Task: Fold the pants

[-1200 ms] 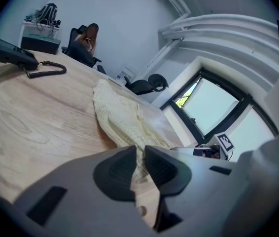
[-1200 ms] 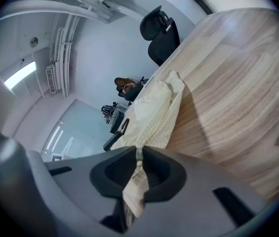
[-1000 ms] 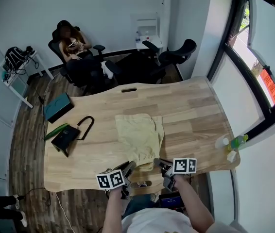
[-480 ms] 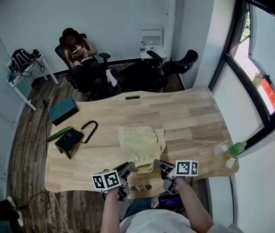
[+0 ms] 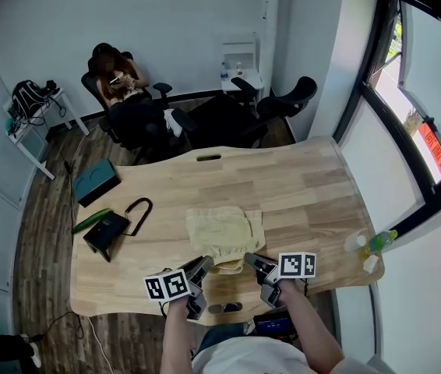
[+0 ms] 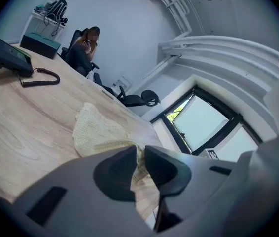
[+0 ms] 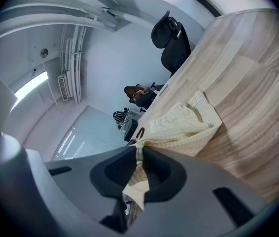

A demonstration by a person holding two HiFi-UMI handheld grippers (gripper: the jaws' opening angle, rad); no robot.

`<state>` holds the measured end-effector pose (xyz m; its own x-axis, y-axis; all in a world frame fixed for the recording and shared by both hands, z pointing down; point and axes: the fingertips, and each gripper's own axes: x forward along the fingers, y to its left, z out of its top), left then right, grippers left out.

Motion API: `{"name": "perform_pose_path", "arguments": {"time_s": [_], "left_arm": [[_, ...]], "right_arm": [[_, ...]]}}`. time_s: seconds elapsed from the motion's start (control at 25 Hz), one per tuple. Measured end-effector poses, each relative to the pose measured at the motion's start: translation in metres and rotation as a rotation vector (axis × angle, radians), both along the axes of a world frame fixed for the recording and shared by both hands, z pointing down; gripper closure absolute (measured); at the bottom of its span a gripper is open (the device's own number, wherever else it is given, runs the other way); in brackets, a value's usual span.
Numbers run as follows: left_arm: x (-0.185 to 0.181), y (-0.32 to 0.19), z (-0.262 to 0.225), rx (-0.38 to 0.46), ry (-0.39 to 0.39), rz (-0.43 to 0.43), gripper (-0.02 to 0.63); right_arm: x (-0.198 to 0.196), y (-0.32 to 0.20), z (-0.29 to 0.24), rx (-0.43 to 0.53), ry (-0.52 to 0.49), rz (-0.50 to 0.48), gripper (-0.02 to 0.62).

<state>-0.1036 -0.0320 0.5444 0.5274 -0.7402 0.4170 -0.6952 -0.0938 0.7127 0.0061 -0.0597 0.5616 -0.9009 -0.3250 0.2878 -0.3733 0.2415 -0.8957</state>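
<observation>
Here, the left gripper (image 5: 204, 266) and the right gripper (image 5: 251, 260) are each clamped on the near edge of the pale yellow pants (image 5: 224, 231), with cloth pinched between the closed jaws of both. The two held corners lie near each other, the left gripper's beside the right gripper's. Ahead of both grippers the rest of the pants lies bunched on the wooden table (image 5: 306, 185), its held edge raised off the surface.

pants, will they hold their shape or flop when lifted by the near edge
Probably floppy: the pants sag and bunch between the left tongs and right tongs pinching their near edge. Likely light, as small pinches hold them. The far part, lying on the table, would probably drag.
</observation>
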Motion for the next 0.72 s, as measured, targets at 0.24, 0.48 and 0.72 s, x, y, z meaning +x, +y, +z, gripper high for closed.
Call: {"name": "perform_pose_path", "arguments": {"time_s": [0.24, 0.48, 0.72], "left_arm": [[-0.001, -0.025, 0.006, -0.022, -0.001, 0.008, 0.546], [-0.006, -0.05, 0.014, -0.052, -0.006, 0.023, 0.546], [-0.013, -0.081, 0.03, -0.096, 0.015, 0.023, 0.546]], "right_arm": [[-0.002, -0.024, 0.008, -0.018, 0.015, 0.0, 0.557], [-0.008, -0.049, 0.018, -0.045, 0.043, -0.004, 0.557], [-0.012, -0.075, 0.033, -0.074, 0.064, -0.01, 0.557]]}}
